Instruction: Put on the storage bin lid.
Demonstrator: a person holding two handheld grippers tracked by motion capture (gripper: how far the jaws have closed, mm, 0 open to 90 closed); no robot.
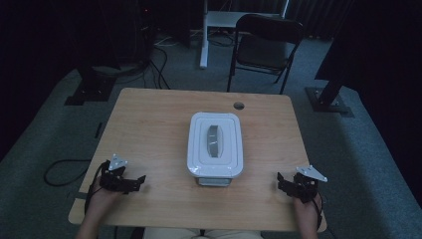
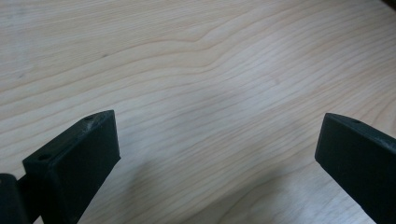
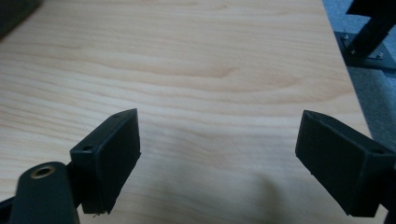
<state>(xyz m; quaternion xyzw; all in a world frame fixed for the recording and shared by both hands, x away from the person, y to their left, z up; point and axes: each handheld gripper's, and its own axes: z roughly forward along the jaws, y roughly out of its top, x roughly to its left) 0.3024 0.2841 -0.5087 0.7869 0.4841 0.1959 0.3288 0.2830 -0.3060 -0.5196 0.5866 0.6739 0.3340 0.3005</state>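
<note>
Grippers gape — left gripper (image 1: 141,182), right gripper (image 1: 281,181) — flanking lidded container (image 1: 215,144).

Dim lab, black stands (image 1: 332,92) (bolted feet), floor cables (image 1: 157,69), folding chair (image 1: 263,47)

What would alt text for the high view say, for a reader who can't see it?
A white lidded container with a grey handle sits closed at the centre of a wooden table. The left hand-held gripper and right hand-held gripper rest open near the table's front corners, both apart from the container. A black folding chair stands beyond the table.
</note>
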